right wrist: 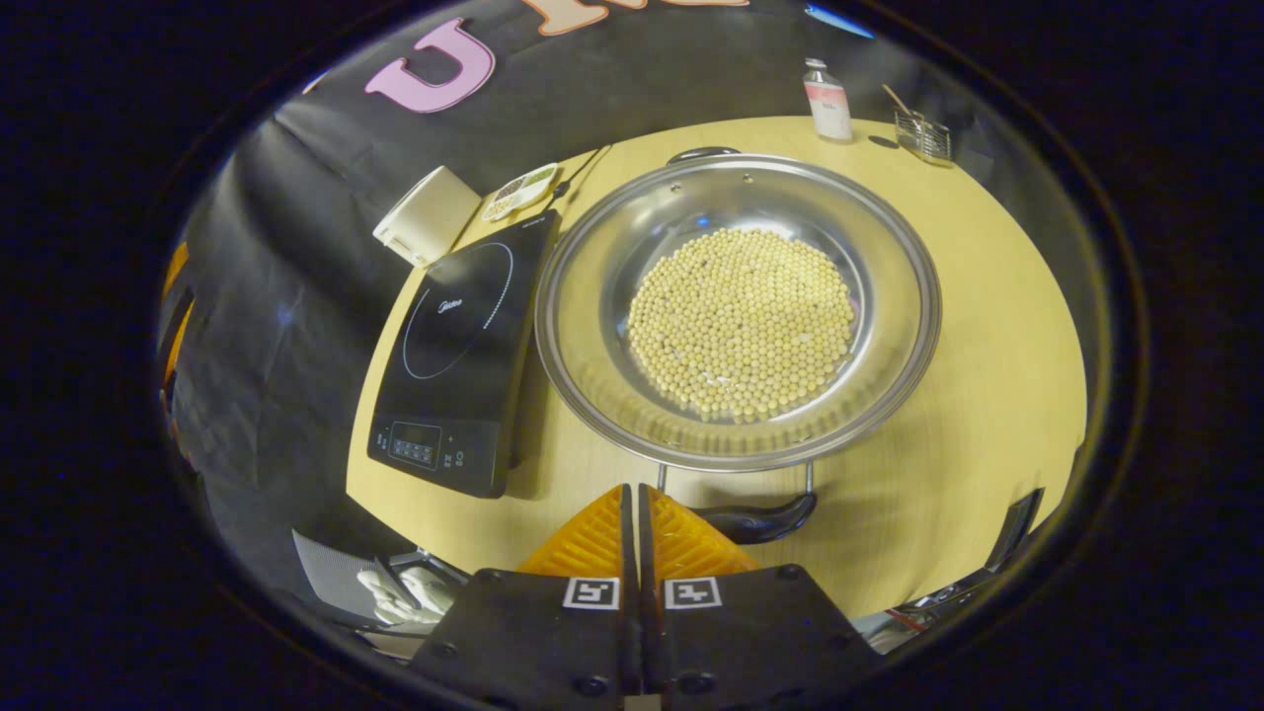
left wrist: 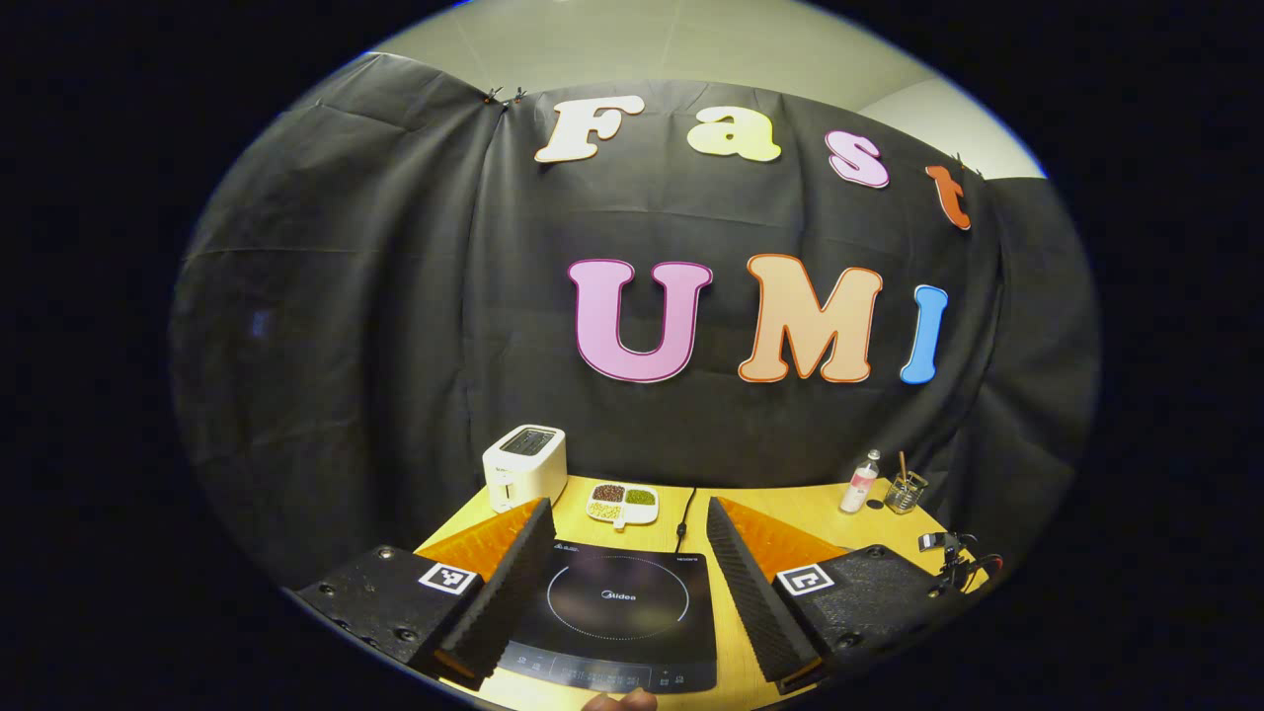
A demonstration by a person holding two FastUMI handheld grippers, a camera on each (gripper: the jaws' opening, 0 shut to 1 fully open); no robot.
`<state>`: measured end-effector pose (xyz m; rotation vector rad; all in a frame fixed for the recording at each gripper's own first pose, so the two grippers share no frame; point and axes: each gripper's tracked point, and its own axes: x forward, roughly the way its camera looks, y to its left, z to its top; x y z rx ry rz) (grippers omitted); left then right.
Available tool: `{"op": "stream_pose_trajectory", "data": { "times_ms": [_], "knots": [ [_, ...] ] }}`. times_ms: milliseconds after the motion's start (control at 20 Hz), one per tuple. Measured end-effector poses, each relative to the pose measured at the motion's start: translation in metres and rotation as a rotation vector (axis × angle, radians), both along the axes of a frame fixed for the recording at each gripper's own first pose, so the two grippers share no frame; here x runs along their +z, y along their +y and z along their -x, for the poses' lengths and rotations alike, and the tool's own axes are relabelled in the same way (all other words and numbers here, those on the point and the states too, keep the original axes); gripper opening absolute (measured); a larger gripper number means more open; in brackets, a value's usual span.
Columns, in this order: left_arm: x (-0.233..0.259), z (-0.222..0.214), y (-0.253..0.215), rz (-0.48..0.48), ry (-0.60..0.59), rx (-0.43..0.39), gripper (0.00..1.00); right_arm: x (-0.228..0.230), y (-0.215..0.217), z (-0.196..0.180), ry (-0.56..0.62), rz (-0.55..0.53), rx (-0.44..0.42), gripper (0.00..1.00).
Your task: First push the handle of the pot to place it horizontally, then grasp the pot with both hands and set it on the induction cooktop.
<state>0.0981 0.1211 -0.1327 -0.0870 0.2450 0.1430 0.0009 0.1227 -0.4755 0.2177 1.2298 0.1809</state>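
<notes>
In the right gripper view a wide steel pot (right wrist: 583,326) holding a layer of pale soybeans (right wrist: 741,321) stands on the yellow table, just right of the black induction cooktop (right wrist: 454,336). Its near black handle (right wrist: 760,520) lies crosswise at the rim, and the far handle (right wrist: 703,153) is at the back. My right gripper (right wrist: 634,491) is shut with nothing between its fingers, its tip just left of the near handle. My left gripper (left wrist: 627,505) stands open above the cooktop (left wrist: 617,602), one finger over each side of it.
A white toaster (left wrist: 524,464) and a small dish of beans (left wrist: 622,504) stand behind the cooktop. A bottle (right wrist: 828,99) and a glass with a stick (right wrist: 923,133) are at the table's far right. The cooktop's cord (left wrist: 683,518) runs to the back wall.
</notes>
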Motion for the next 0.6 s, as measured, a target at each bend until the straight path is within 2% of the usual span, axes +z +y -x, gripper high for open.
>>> {"op": "stream_pose_trajectory", "data": {
  "times_ms": [300, 400, 450, 600],
  "knots": [
    [-0.001, 0.000, -0.003, 0.002, 0.008, 0.000, 0.95, -0.005, -0.010, -0.003, 0.002, 0.020, -0.005, 0.00],
    [-0.002, 0.000, -0.004, -0.001, 0.007, 0.001, 0.95, -0.005, -0.018, -0.002, 0.002, 0.027, -0.013, 0.03],
    [-0.003, 0.001, -0.005, -0.003, 0.009, 0.001, 0.91, -0.005, -0.022, -0.001, 0.002, 0.028, -0.018, 0.03],
    [-0.005, -0.001, -0.007, -0.002, 0.013, 0.002, 0.90, -0.006, -0.032, -0.004, 0.003, 0.036, -0.036, 0.03]
  ]
}}
